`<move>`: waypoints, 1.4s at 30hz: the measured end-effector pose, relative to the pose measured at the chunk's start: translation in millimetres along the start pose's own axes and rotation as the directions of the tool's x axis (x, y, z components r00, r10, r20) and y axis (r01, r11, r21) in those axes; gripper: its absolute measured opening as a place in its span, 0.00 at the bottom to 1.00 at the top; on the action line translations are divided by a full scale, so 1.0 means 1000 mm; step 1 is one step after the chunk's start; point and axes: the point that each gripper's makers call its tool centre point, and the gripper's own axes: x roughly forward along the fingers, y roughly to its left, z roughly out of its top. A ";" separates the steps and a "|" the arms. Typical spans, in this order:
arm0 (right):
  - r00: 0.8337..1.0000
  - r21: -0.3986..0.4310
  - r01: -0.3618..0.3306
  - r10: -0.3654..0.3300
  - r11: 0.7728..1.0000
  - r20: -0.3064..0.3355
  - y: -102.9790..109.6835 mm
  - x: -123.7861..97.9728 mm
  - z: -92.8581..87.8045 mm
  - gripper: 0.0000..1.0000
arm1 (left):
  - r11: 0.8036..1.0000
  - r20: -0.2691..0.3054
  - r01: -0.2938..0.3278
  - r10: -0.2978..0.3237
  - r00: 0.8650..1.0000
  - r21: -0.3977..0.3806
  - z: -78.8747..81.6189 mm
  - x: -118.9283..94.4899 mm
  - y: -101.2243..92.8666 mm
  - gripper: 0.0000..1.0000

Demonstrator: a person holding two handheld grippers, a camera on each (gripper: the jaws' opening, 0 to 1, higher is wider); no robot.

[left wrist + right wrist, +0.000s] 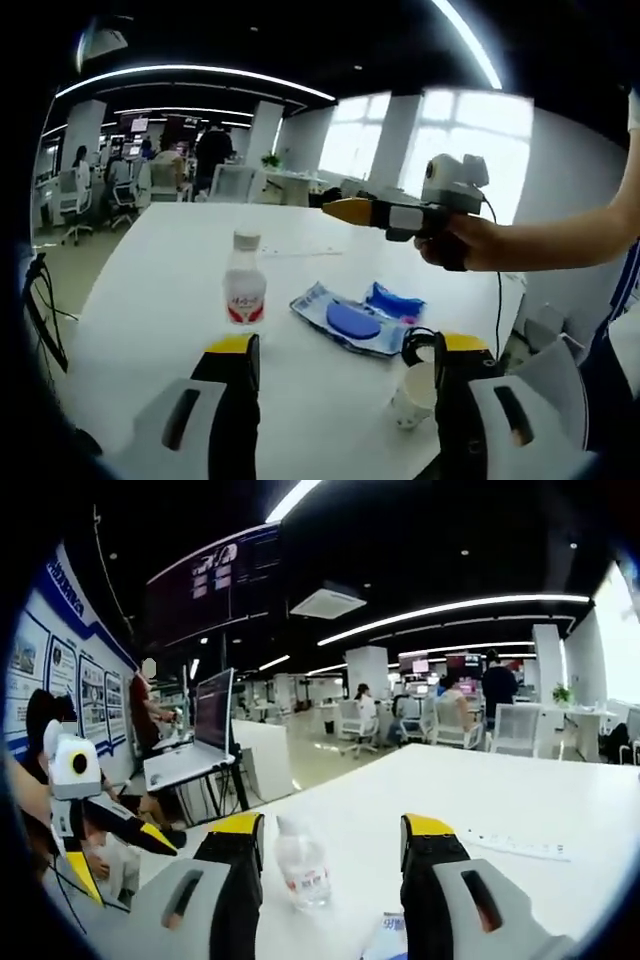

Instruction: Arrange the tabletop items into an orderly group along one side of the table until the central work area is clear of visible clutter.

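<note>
In the left gripper view the left gripper point(345, 360) stands with its jaws wide apart and nothing between them, raised above the white table point(170, 270). Just past its right jaw sits a white paper cup point(415, 392), near the table's close edge. Ahead lie a small white bottle with a red label point(244, 288), upright, and beside it a blue-and-clear packet point(352, 318), flat on the surface; the two are apart. Beyond them the table runs bare to its far edge, with open surface to the left. The right gripper point(338, 209), held by a hand point(462, 240), hangs in the air above the far part of the table; its jaw state cannot be told there. In the right gripper view the right gripper point(332, 840) shows wide-set jaws holding nothing, the bottle point(302, 863) upright between and beyond them, untouched. The left gripper point(120, 855) enters that view low on the left.
</note>
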 end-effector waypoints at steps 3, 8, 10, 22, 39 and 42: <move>0.999 0.016 0.034 -0.034 0.999 0.001 -0.007 -0.011 -0.002 0.52 | 1.000 -0.010 0.020 -0.020 1.000 0.012 0.002 0.007 -0.004 0.68; 0.999 0.010 0.053 -0.053 0.999 -0.005 -0.009 -0.024 -0.004 0.52 | 0.999 -0.005 0.037 -0.036 0.999 0.009 0.010 0.015 -0.006 0.66; 0.998 0.013 0.063 -0.063 0.998 -0.003 -0.010 -0.028 -0.004 0.52 | 0.999 -0.012 0.044 -0.043 0.999 0.021 0.012 0.020 -0.006 0.66; 0.991 0.059 0.134 -0.135 0.989 0.007 -0.018 -0.067 -0.012 0.51 | 0.992 -0.049 0.109 -0.106 0.993 0.064 0.018 0.045 -0.015 0.64; 0.973 0.153 0.232 -0.231 0.960 -0.029 -0.033 -0.114 -0.041 0.50 | 0.978 -0.110 0.171 -0.158 0.981 0.120 0.031 0.092 -0.028 0.59; 0.969 0.173 0.245 -0.242 0.954 -0.038 -0.034 -0.119 -0.047 0.50 | 0.974 -0.131 0.181 -0.163 0.978 0.138 0.031 0.100 -0.030 0.60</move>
